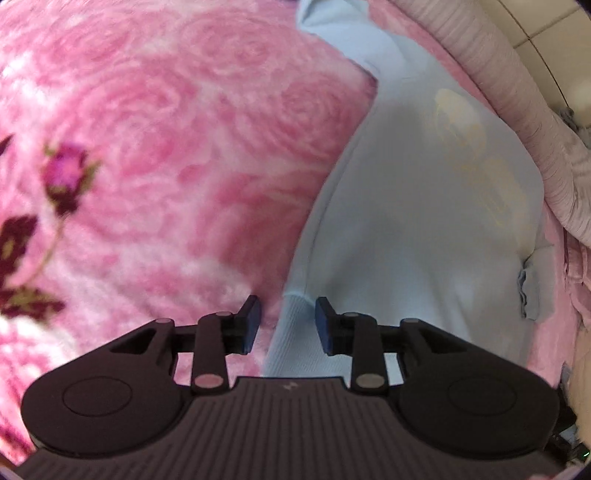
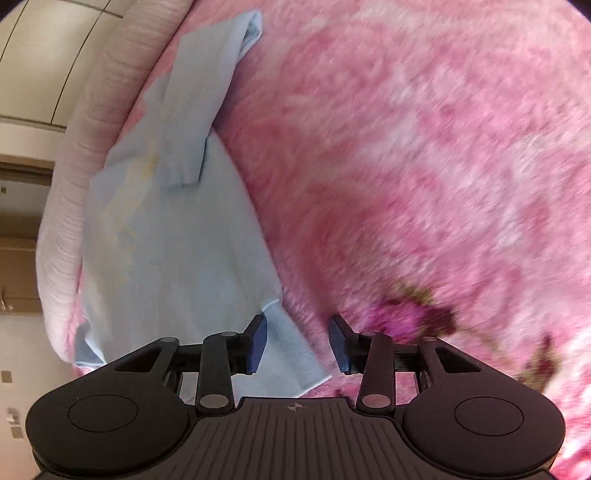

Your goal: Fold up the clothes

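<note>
The left gripper (image 1: 287, 326) hangs nearest the lens, jaws spread wide and holding nothing, straddling the ribbed hem of a pale blue sweatshirt (image 1: 417, 206). The right gripper (image 2: 297, 343) is likewise open and empty, its left pad just beside the hem's corner, where the ribbed band (image 2: 291, 350) juts between the pads.

A pink rose-patterned blanket (image 1: 177, 147) fills most of both views and carries the sweatshirt. The garment lies flat along the blanket's outer edge, beside a pale ribbed border (image 1: 517, 122) with tiled floor (image 1: 546, 22) beyond. Its long axis runs away from both grippers, hem nearest them and the upper end farthest off. A faint yellow print (image 1: 476, 162) faces up on the chest. In the right wrist view, one sleeve (image 2: 207, 96) lies folded across the body, its cuff on the chest near the print. A dark rosebud (image 1: 64, 177) on the blanket sits well apart from the sweatshirt.
</note>
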A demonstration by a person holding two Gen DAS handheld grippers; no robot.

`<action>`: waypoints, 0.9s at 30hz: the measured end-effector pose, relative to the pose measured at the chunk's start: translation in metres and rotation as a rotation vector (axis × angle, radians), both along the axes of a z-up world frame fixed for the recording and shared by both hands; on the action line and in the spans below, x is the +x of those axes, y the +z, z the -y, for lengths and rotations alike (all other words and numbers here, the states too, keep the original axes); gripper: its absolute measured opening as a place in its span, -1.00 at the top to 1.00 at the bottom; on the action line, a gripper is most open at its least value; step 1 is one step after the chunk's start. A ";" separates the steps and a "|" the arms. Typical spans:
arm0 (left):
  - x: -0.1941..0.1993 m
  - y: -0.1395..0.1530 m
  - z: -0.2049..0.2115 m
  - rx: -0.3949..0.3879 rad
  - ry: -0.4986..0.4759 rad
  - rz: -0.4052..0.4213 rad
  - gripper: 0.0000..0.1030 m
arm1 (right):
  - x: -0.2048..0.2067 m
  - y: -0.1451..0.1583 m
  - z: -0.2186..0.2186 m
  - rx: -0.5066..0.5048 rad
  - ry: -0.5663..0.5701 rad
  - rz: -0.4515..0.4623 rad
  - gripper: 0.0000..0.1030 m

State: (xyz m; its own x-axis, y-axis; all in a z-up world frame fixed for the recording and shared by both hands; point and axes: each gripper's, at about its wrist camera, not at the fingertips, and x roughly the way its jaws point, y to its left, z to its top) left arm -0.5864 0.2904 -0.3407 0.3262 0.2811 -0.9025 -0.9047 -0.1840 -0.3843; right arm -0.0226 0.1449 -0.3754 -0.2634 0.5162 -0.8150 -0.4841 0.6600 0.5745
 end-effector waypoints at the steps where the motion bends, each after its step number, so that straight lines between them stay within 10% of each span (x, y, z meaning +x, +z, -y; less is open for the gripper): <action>1: -0.002 0.003 0.002 0.009 -0.014 0.006 0.87 | -0.005 0.000 -0.006 -0.008 0.038 0.036 0.29; 2: -0.004 0.006 0.003 0.017 -0.029 0.011 0.89 | -0.011 0.000 -0.014 -0.023 0.086 0.074 0.81; 3: -0.006 0.009 0.005 0.026 -0.043 0.017 0.94 | -0.015 0.001 -0.020 -0.032 0.125 0.092 0.87; 14: -0.034 0.038 0.051 0.044 -0.192 -0.025 0.92 | -0.051 0.058 0.016 -0.060 0.290 0.120 0.92; 20: -0.020 0.015 0.076 -0.037 -0.313 -0.200 0.87 | -0.079 0.042 0.048 -0.229 0.413 0.166 0.88; 22: -0.010 0.020 0.076 -0.030 -0.371 -0.268 0.86 | -0.087 0.039 0.044 -0.295 0.508 0.194 0.58; 27: -0.006 0.053 0.060 0.074 -0.301 -0.223 0.87 | -0.094 0.076 0.016 -0.221 0.655 0.562 0.28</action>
State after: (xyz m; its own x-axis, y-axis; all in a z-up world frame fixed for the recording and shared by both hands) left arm -0.5926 0.2305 -0.2876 0.2021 0.2698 -0.9415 -0.9769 0.1241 -0.1741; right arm -0.1161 0.1290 -0.2997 0.0181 0.2175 -0.9759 -0.9751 0.2194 0.0309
